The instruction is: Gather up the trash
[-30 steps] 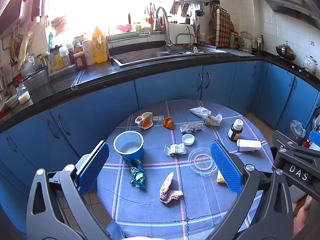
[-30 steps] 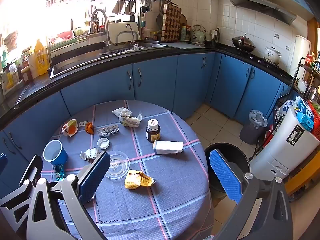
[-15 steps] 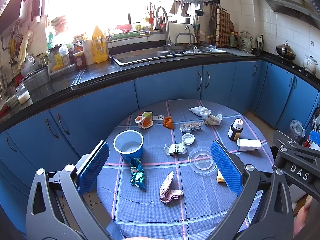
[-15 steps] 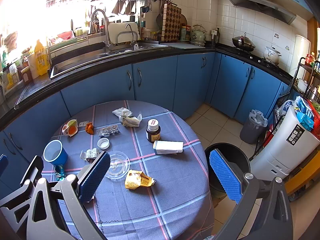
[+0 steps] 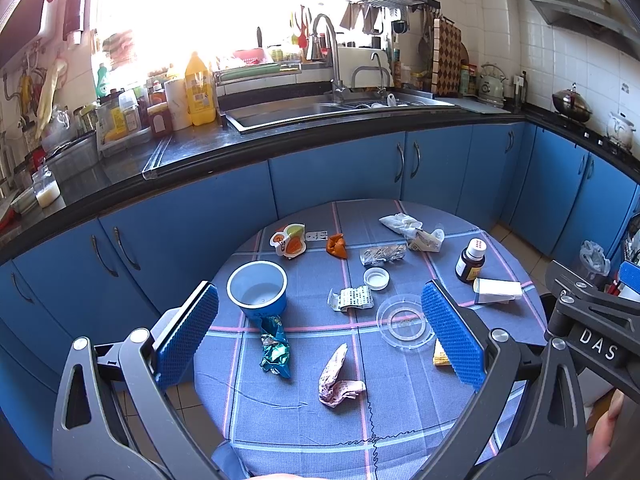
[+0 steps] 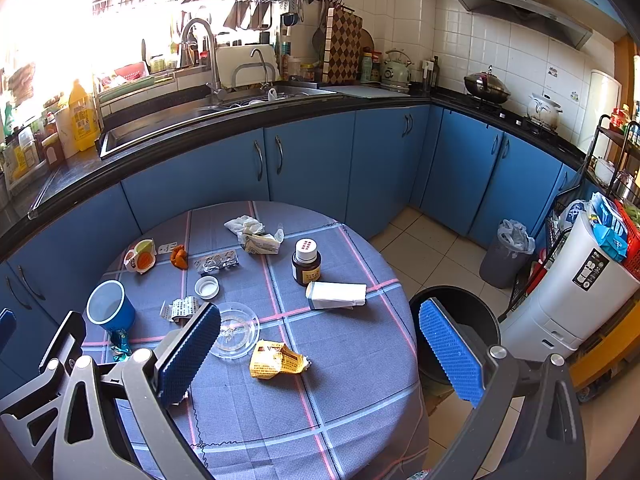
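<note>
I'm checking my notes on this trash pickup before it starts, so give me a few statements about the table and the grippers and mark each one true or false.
1. Both the left gripper and the right gripper are open and hold nothing. True.
2. The blue cup lies tipped on its side. False: it stands upright.
3. The yellow wrapper lies on the tablecloth near the clear plastic lid. True.
4. The brown bottle has its cap off. False: a white cap is on it.
5. The black bin stands on the table. False: it is on the floor beside the table.
</note>
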Demonstrator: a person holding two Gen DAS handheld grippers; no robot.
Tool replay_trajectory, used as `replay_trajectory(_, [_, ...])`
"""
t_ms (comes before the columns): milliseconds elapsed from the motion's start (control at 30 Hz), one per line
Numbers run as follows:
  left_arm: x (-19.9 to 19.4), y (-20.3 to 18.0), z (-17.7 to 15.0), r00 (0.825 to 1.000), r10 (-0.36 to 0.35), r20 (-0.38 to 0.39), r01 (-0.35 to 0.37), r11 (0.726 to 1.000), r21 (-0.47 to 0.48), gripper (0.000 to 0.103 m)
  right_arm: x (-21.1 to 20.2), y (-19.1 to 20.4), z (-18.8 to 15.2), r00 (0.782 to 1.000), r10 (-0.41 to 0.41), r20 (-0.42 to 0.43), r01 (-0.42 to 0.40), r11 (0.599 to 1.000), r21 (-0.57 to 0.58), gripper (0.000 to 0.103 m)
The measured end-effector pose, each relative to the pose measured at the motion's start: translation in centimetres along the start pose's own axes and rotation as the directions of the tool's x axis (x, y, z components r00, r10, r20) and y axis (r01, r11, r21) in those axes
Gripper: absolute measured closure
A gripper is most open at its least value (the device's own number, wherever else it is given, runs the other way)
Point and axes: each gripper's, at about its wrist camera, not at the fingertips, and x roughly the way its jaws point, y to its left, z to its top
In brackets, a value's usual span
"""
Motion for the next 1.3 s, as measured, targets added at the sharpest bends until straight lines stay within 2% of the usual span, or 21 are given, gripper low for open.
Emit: replay_trajectory(1300, [0.26,0.37,-0.17,1.0,0.0,0.003,0.0,1.0,-0.002,0.003,-0.14,-0.23,0.05,1.0,0.002,0.001,-0.002,1.0,0.001,0.006])
